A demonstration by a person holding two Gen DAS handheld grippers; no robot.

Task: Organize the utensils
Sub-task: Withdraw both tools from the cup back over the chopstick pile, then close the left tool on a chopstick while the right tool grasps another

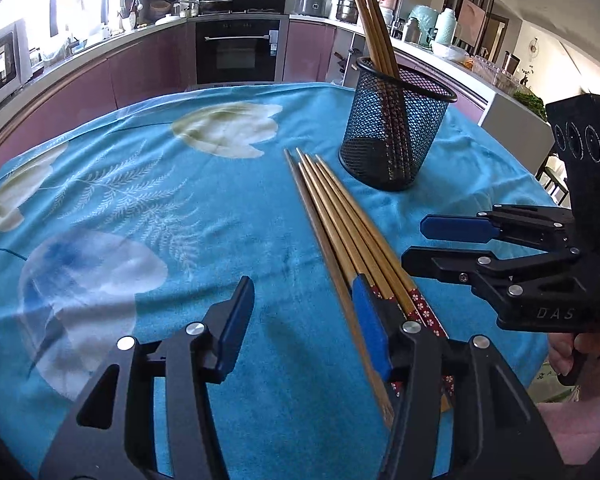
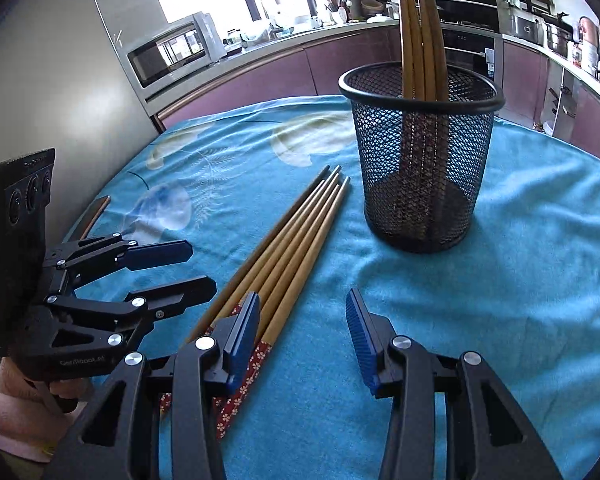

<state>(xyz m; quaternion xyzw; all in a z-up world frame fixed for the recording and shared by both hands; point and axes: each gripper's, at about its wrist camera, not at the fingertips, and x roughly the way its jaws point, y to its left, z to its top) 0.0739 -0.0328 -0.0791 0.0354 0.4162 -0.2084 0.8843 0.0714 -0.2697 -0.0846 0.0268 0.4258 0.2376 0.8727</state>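
Several wooden chopsticks with red flowered ends lie side by side on the blue tablecloth. Beyond them stands a black mesh cup with more chopsticks upright in it. My left gripper is open low over the cloth, its right finger above the bundle's flowered ends. My right gripper is open too, its left finger over the same ends from the other side. Neither holds anything.
The round table's edge curves close behind the cup. A slim brown stick lies at the table's far left edge. Purple kitchen cabinets, an oven and a microwave line the background. A person's hand grips the right gripper's handle.
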